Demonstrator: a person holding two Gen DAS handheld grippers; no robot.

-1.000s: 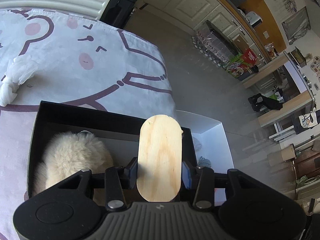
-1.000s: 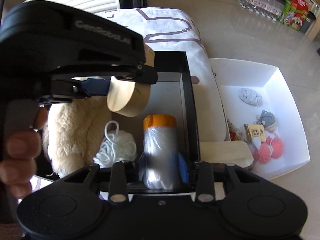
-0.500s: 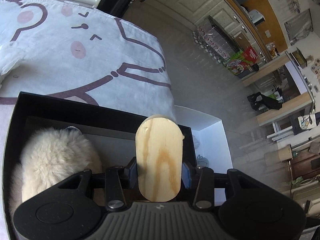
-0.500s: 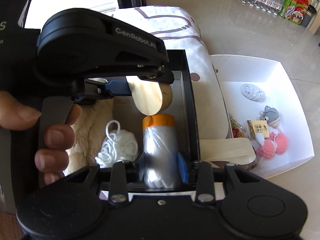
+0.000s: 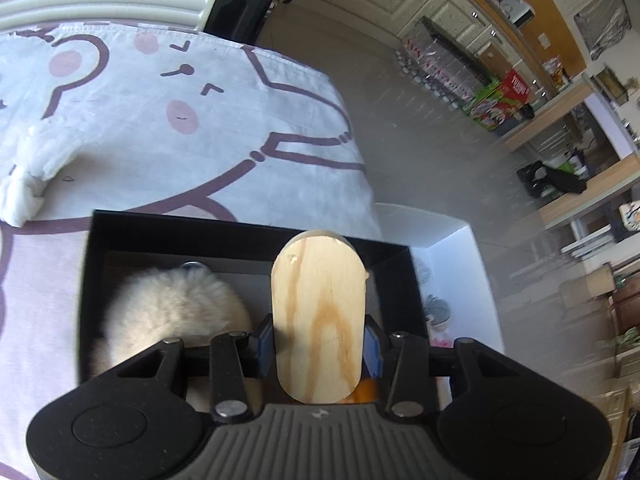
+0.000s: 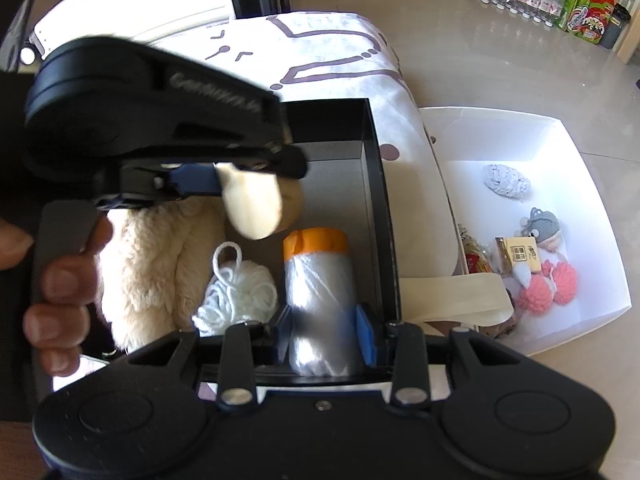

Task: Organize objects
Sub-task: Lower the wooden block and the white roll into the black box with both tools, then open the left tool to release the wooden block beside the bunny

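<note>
My left gripper [image 5: 318,342] is shut on an oval wooden board [image 5: 319,316], held above the black box [image 5: 248,227]. From the right wrist view that same gripper [image 6: 208,184] hangs over the box's left half, the wooden board [image 6: 256,204] poking down from it. My right gripper [image 6: 326,332] is shut on a roll of clear bags with an orange end [image 6: 318,280], which lies inside the black box [image 6: 376,184] along its right wall. A cream fluffy toy [image 6: 156,256] and a ball of white yarn [image 6: 240,292] also lie in the box.
The box stands on a cartoon-print cloth [image 5: 160,120]. To its right on the floor is a white box [image 6: 552,152] with a grey knitted piece, small dolls and pink pompoms. A cream strap [image 6: 452,296] drapes over its edge. A person's hand [image 6: 60,280] grips the left tool.
The left gripper with the wooden board has shifted a little over the box and tilted. The right gripper and the bag roll have stayed put.
</note>
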